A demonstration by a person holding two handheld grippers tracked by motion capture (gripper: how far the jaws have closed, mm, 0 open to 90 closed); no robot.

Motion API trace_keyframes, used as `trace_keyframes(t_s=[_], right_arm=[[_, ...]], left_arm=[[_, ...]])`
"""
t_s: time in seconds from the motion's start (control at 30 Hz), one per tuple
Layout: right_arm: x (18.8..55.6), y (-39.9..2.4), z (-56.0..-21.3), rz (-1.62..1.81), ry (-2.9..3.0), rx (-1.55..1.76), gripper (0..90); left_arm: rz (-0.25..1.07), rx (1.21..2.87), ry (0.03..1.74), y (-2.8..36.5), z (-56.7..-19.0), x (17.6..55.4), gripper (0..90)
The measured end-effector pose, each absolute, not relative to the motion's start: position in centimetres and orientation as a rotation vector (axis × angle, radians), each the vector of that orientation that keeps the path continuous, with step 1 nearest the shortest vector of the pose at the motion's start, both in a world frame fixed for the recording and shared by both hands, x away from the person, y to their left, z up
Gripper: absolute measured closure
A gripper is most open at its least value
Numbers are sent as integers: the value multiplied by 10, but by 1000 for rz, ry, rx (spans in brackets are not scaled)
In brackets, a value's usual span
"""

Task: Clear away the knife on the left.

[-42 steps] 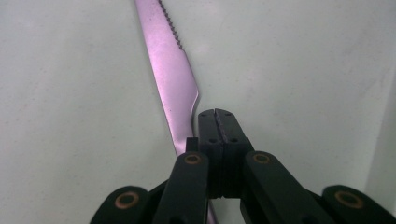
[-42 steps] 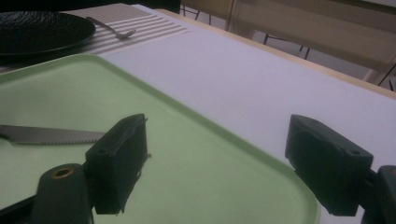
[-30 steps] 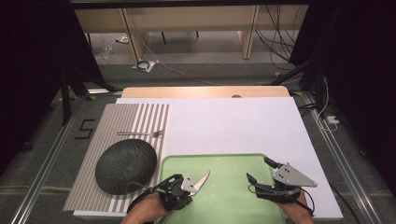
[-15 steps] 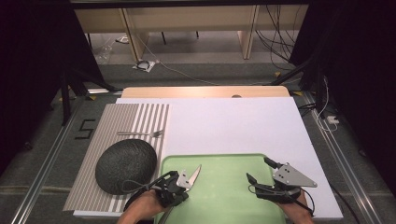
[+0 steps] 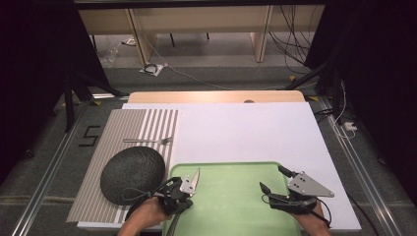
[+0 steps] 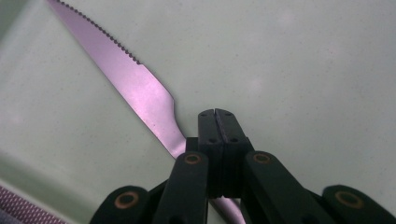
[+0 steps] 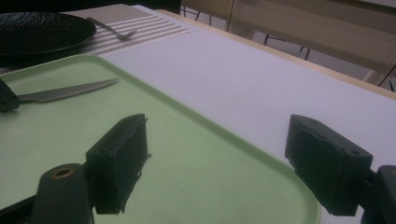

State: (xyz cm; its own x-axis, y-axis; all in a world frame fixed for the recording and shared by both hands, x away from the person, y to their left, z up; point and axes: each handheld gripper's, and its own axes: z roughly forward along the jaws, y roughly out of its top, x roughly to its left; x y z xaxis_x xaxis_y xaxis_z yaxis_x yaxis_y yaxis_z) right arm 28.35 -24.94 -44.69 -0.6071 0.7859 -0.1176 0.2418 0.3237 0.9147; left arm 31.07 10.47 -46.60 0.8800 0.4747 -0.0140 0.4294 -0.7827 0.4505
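I have the knife (image 6: 135,88) in my left gripper (image 5: 183,192), jaws pressed together with the handle pinched at their base, just behind where the blade begins. The blade runs up and away to the left of my fingertips in the left gripper view, serrated edge facing the tips, point well beyond them. It hangs over the green tray (image 5: 231,206), near the tray's left edge, whether it touches the tray I cannot tell.

This is thin polished steel: light, fully stiff, and I judge it slippery, so a narrow pinch like this lets it pivot or slide if I swing fast. The handle is the place to hold, never the toothed edge. A grip further back toward the handle's middle would balance it better.

My right gripper (image 5: 278,184) hovers over the tray's right side, jaws wide apart, nothing between them, the knife well off to their left.

Beyond my left fingertips sit the dark plate (image 5: 133,174) and a fork (image 5: 147,141) on the striped placemat (image 5: 128,128); I'd guess the knife belongs beside that plate
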Motion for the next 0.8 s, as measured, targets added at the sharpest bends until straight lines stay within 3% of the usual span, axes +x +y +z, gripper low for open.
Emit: trace_keyframes(t_s=[0.8], right_arm=[[283,-250,-447,1263,2034,902,222]], left_arm=[[144,2583,758,124,-466,317,892]])
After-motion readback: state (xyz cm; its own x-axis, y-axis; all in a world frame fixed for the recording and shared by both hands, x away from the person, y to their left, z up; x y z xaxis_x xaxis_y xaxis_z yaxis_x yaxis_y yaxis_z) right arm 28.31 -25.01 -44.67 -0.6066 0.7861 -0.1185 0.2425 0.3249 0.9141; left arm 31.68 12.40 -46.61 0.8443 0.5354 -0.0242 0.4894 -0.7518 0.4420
